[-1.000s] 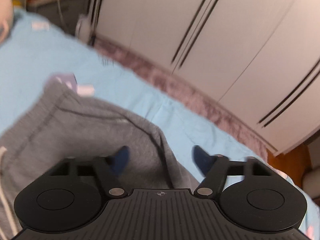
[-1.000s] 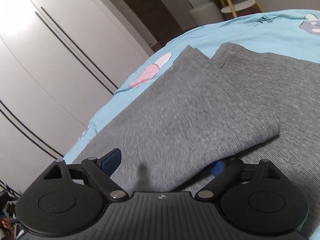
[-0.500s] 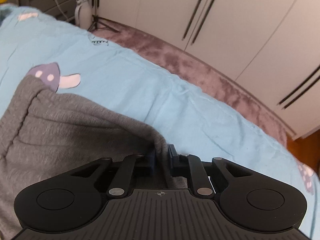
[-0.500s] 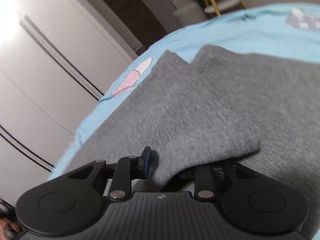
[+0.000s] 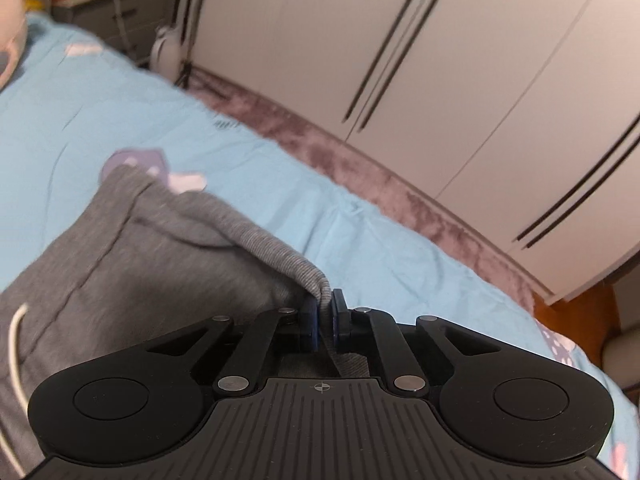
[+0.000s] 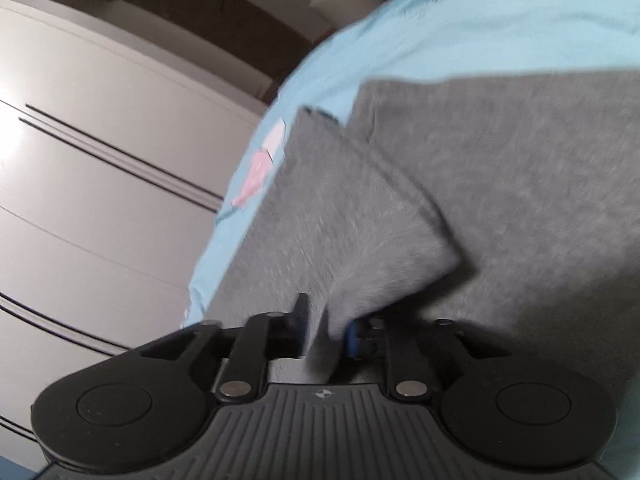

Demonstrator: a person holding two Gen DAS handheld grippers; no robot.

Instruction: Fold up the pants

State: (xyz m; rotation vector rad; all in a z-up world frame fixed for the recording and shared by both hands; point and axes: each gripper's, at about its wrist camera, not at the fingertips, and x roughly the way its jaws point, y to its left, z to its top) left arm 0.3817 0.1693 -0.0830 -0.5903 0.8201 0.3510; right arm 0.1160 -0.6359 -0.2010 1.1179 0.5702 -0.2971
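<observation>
Both grippers newly clamped on pants

Ahead of my left fingers the blue bedsheet lies bare and open up to the bed's edge. Beyond it runs a strip of purple carpet, then the white wardrobe doors wall off that side. To my left, the grey pants cover the bed.

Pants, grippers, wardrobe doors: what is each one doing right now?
Pants: grey, partly folded on the blue bedsheet, edge lifted.
Left hand-held gripper: shut on the pants.
Right hand-held gripper: shut on the pants.
Wardrobe doors: closed.
</observation>
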